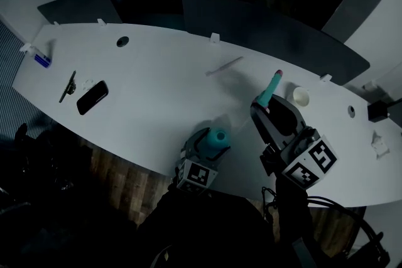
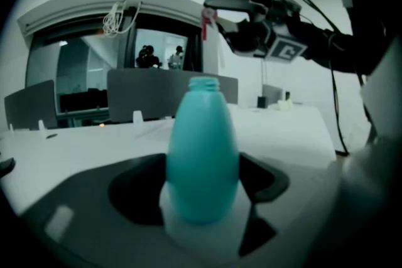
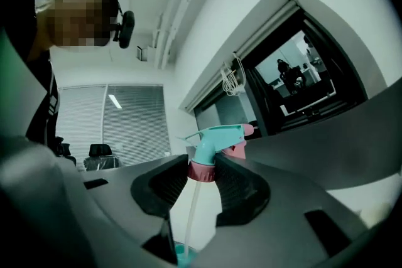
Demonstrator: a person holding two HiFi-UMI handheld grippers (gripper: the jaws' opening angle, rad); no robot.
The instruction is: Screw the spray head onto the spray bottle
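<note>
So here's where I'm at: nothing is threaded yet, I've basically just got both parts in hand. My left gripper (image 1: pixel 207 146) has its jaws spread wide and clamped around the fat lower body of the teal spray bottle (image 2: pixel 202 147). The bottle stands upright just above the near edge of the counter (image 1: pixel 157 91), low and centre in the head view, and its neck is open and bare. My right gripper (image 3: pixel 202 176) has its jaws pinched on the pink collar (image 3: pixel 202 171) of the spray head (image 3: pixel 217 135). The teal nozzle sticks up past the jaws and the thin dip tube (image 3: pixel 191 210) hangs straight down between them. From the left gripper view the spray head sits up in the upper right of the frame, higher than the bottle mouth and off to the side, so the two parts are clearly apart. There's a bit of teal at the bottom edge of the right gripper view near the tube's end, probably the bottle, but I can't tell if the tube is in the neck. What's left, I reckon: feed the tube in, seat the collar on the neck, then twist it down tight. Pretty much the whole job, lol.
</note>
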